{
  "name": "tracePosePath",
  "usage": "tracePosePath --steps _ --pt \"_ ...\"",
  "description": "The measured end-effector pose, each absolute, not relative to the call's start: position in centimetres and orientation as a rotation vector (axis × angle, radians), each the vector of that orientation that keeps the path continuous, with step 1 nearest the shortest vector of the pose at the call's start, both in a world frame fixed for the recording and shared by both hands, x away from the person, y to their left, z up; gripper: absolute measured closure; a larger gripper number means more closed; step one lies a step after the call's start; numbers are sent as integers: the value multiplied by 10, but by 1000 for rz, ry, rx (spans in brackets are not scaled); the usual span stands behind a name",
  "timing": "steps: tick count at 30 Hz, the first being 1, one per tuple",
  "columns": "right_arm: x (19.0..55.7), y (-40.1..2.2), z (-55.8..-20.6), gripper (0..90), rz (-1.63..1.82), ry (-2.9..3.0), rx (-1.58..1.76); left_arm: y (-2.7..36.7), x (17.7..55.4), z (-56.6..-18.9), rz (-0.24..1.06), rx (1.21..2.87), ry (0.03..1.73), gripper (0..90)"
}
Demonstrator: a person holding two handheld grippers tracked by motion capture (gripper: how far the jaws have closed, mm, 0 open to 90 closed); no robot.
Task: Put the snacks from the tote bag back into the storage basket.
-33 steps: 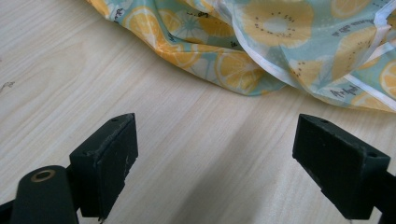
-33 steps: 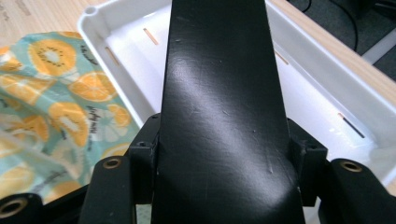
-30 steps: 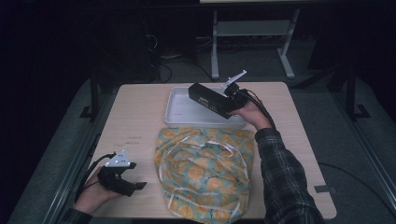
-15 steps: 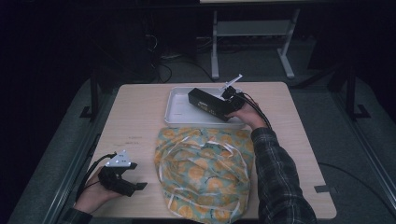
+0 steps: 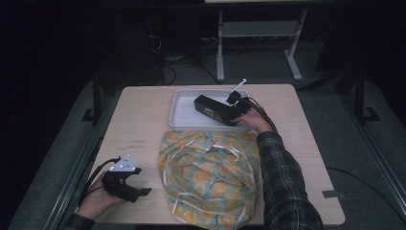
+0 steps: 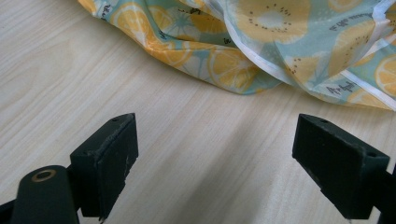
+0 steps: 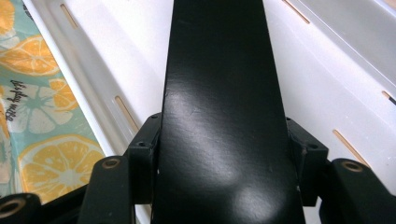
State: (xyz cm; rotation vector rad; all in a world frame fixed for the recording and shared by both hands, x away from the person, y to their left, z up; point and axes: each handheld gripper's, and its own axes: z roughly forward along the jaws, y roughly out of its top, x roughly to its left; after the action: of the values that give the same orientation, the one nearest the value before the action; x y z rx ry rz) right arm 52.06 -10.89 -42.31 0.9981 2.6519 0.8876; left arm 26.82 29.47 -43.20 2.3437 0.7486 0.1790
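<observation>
The right gripper [image 5: 229,113] is pinching a long black box [image 5: 213,109] across its width, its two pads pressing on the box's long sides, as the right gripper view shows [image 7: 223,154]. The box [image 7: 219,93] is hanging low over the white tray [image 5: 184,108], its far end pointing toward the tray's left part, and whether it is touching the tray floor cannot be told. The tray's slotted walls [image 7: 322,79] are running along both sides of the box. A cloth printed with orange slices [image 5: 210,177] is lying crumpled on the wooden table [image 5: 139,120], its far edge just beside the tray's near wall. The left gripper [image 5: 125,182] is resting at the table's near left corner, near the cloth but apart from it, its jaws spread wide with bare tabletop [image 6: 196,154] between them and the cloth's edge [image 6: 243,70] lying beyond their tips
</observation>
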Motion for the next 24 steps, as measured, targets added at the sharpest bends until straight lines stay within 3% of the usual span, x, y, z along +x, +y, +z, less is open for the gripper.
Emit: tracePosePath --steps 17,24 --pt "520 -113 -419 333 917 2645 1040 294 268 -432 166 2350 734 138" --pt "520 -111 -399 397 987 2609 1067 294 268 -432 166 2349 737 138"
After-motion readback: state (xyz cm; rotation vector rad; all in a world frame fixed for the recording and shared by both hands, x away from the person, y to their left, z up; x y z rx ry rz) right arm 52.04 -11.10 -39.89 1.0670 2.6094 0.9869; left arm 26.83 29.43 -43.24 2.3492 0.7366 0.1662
